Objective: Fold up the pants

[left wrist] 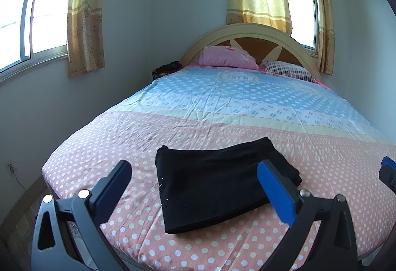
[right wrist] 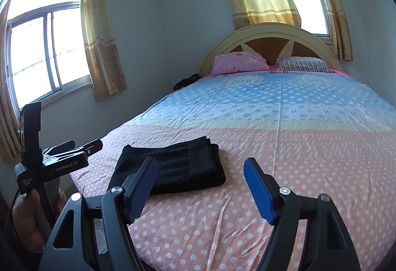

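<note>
The pants (left wrist: 217, 184) lie folded into a compact black stack on the bed (left wrist: 321, 172), near its foot edge, at about 12 o'clock from the left gripper (left wrist: 195, 186) and 10 o'clock from the right gripper (right wrist: 200, 186). Both grippers hang spread and empty above the sheet. The fold looks done; the main risk is a low finger snagging the stack's loose right-hand layers and dragging them open.

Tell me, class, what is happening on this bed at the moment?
A person holds a claw in each hand above the foot of the bed. The black pants lie folded into a compact rectangle on the polka-dot sheet. The left claw and right claw are both open, gripping nothing.
</note>
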The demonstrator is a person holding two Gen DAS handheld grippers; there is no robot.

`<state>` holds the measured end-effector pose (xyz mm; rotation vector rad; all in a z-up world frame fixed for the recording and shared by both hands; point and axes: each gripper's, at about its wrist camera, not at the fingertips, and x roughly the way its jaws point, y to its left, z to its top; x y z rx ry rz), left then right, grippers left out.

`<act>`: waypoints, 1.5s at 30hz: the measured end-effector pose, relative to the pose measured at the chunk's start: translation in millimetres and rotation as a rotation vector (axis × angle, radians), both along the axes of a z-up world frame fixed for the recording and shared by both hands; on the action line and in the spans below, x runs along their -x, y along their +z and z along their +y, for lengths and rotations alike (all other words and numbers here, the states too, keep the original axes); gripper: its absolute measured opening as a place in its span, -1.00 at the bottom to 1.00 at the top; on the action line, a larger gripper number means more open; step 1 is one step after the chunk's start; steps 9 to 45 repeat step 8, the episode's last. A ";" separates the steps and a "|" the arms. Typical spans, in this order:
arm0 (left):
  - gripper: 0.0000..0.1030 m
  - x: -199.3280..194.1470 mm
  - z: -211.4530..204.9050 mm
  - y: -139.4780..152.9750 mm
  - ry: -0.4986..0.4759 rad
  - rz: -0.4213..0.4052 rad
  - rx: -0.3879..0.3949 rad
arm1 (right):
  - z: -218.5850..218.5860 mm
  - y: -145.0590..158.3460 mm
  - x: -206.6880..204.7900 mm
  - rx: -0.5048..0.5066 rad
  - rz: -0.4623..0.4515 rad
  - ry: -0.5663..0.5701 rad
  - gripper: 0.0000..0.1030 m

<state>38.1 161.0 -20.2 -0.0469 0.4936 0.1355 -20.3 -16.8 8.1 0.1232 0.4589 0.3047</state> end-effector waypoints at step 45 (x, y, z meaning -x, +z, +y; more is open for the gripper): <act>1.00 -2.6 -2.0 -7.1 -0.004 0.005 -0.011 | 4.3 -4.1 0.6 0.009 0.013 0.008 0.43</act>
